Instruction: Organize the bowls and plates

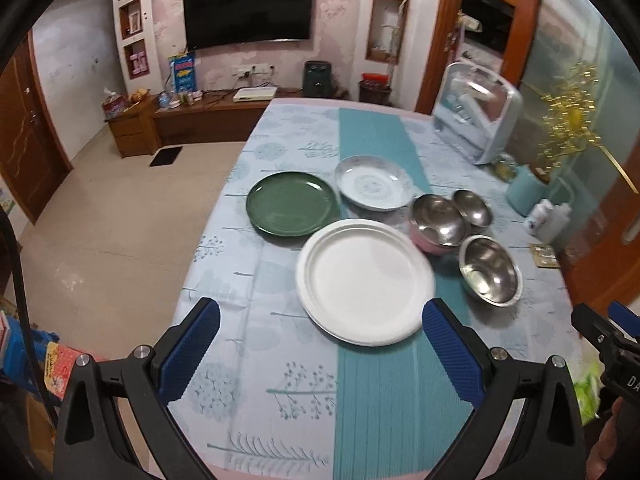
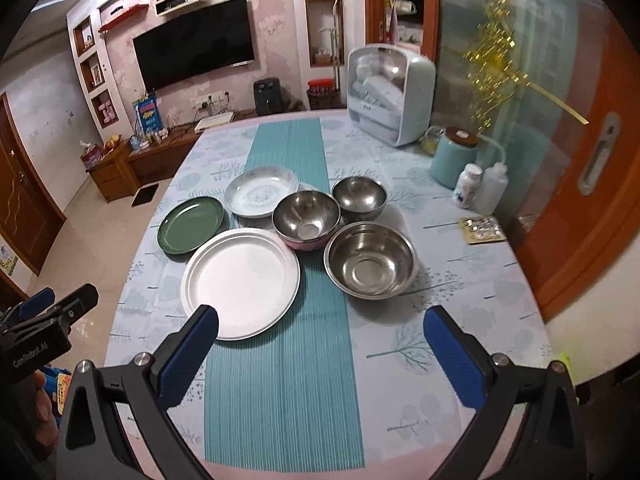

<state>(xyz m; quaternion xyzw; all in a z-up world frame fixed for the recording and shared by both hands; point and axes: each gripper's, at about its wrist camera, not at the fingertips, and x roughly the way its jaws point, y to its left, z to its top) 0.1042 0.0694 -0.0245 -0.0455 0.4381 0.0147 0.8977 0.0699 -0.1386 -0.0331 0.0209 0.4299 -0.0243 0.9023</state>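
Note:
A large white plate lies nearest on the table. Behind it are a green plate and a patterned white deep plate. To the right stand three steel bowls: a large one, a pink-bottomed one and a small one. My left gripper is open and empty, above the table just short of the white plate. My right gripper is open and empty, above the teal runner short of the large bowl.
A teal runner crosses the tablecloth. A pale blue dish box stands at the far right, with a teal canister, two white bottles and a blister pack near the right edge. The table's left edge drops to the floor.

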